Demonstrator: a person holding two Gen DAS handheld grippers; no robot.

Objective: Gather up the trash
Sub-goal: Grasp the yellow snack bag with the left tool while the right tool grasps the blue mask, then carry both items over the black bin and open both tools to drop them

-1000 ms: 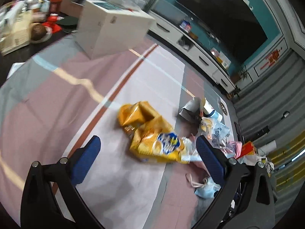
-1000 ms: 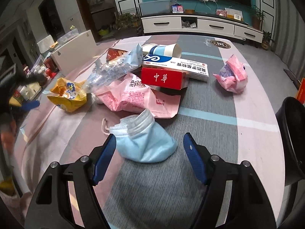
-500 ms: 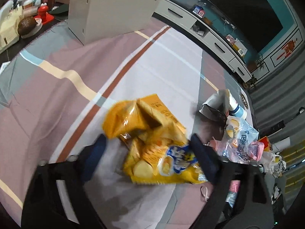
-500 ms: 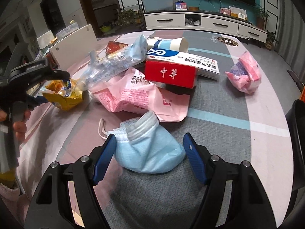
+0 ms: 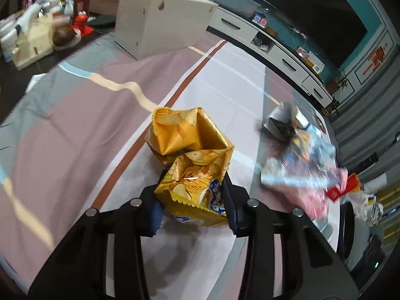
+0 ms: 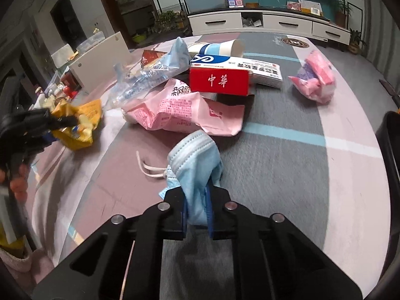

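Chip bag [image 5: 192, 172] sits crumpled on the surface [image 5: 75, 135], its near end clamped in the left gripper [image 5: 192, 207]. Mask [image 6: 195, 165] lies just in front of the pink wrapper [image 6: 180, 110], w/ its near edge pinched in the right gripper [image 6: 196, 212]. Both grips look shallow, so lift slow & straight up; mask's loops may snag. Dark bin [image 6: 390, 150] is at far right, prob. the drop spot.

Ahead of the right gripper [image 6: 197, 210], the white characters 中華 are printed on the red box [image 6: 219, 81]. On the pink bag [image 6: 185, 111] and the white box [image 6: 252, 71], the print cannot be read.
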